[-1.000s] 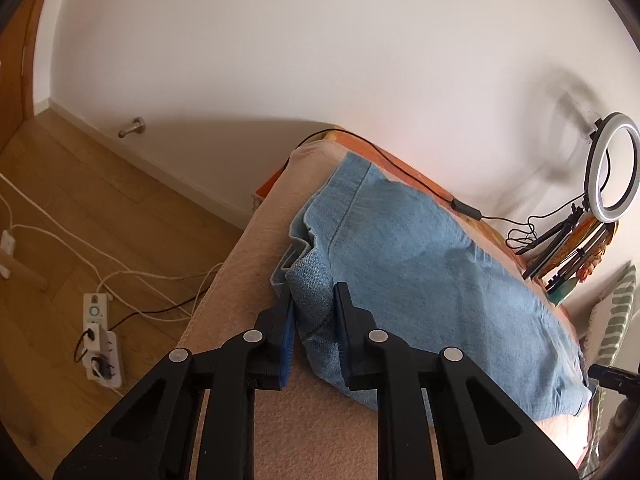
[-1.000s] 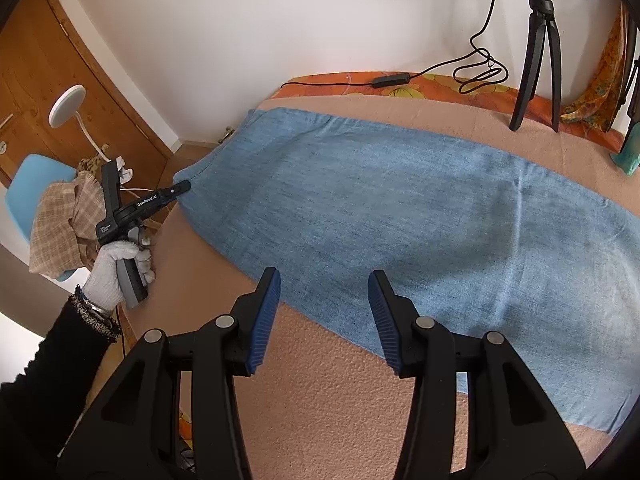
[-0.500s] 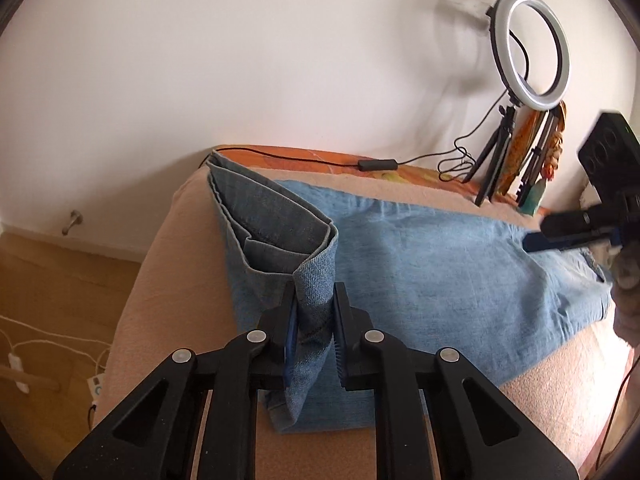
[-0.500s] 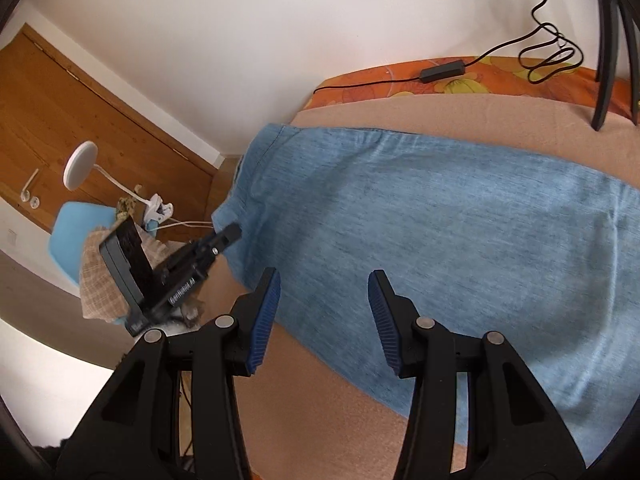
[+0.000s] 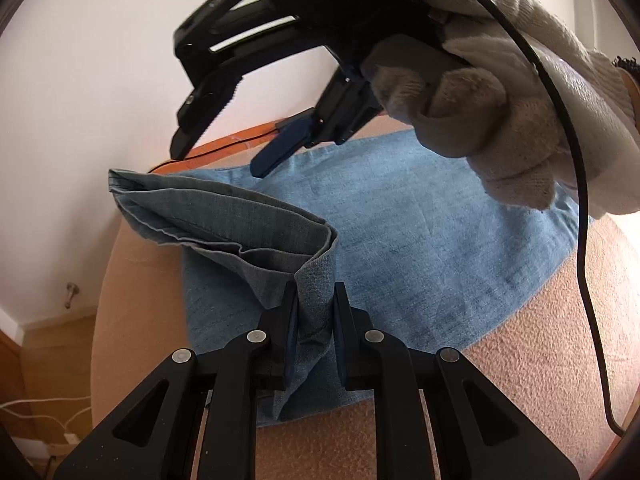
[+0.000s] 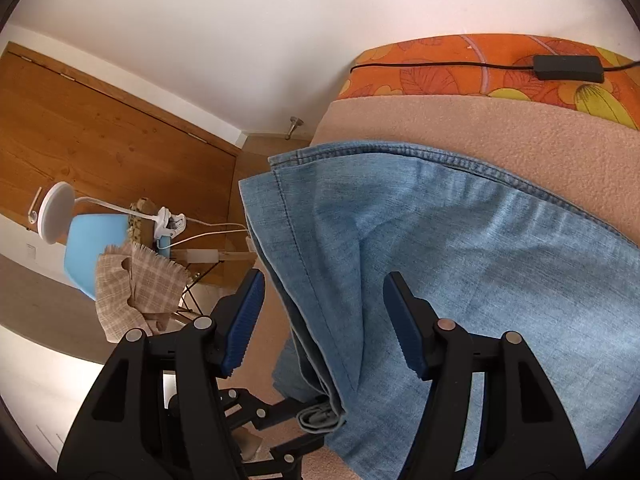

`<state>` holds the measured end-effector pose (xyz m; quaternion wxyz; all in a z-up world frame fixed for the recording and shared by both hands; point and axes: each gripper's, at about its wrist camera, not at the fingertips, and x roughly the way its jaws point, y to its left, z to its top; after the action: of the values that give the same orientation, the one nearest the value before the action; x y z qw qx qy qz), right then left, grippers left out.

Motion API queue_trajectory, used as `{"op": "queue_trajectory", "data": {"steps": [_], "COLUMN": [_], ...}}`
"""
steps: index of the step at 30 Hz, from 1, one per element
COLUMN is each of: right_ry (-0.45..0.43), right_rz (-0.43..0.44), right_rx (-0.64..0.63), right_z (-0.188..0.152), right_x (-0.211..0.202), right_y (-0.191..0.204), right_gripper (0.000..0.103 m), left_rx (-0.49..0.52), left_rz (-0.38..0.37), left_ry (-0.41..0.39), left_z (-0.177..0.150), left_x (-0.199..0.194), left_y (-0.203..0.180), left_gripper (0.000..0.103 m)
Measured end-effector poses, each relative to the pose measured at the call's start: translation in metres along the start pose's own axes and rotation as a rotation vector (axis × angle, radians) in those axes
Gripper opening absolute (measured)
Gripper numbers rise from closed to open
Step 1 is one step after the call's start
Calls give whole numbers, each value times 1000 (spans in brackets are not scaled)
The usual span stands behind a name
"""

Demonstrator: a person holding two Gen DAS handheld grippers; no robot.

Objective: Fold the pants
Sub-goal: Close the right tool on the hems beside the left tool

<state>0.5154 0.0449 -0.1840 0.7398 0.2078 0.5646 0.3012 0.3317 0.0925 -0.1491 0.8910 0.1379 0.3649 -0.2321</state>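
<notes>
My left gripper (image 5: 314,312) is clamped on a lifted hem corner of the blue jeans (image 5: 400,240) lying on the peach blanket (image 5: 540,340), my right gripper (image 6: 324,324) poised above them, fingers apart.

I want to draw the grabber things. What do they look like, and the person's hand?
Each hand-held gripper is black plastic with silver rivets and two ribbed dark-blue finger pads. The right hand wears a fuzzy off-white knit glove, and a thin black cable hangs past it.
</notes>
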Motion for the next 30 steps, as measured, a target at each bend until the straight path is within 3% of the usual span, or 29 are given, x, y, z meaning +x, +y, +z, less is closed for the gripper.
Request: {"op": "queue_trajectory", "data": {"steps": [8,14,18,19,21,22,24,28,30], "right_ry": [139,274,315,315,315,313,287,166,90], "right_rz": [-142,-377,-465,-477,-508,-507,-465,-382,-290], "right_rx": [-238,-411,-428,-430,-438,-429,-389,-302,-235], "right_z": [22,17,16,15,16,16,18,21,18], "right_x": [40,90,108,110,113,112,103,57,21], "right_y": [57,79,74,73,69,67,61,45,30], "right_gripper": [66,69,69,65,45,30,13,7,7], "left_rx": [-9,14,14,13,10,11,14,15,13], "left_rz": [10,34,29,27,24,24,27,29,14], "left_ry": [-16,-28,-30,-30,-30,-30,-30,-43,-72], "left_z": [-4,-5,-6,-6,-5,-5,-5,-1,5], "left_x": [-2,-7,-10,-11,-11,-10,-12,-23,-32], "left_y": [-1,-11,-17,-18,-18,-19,-19,-22,-29], "left_gripper": [14,14,14,14,14,14,14,14,14]}}
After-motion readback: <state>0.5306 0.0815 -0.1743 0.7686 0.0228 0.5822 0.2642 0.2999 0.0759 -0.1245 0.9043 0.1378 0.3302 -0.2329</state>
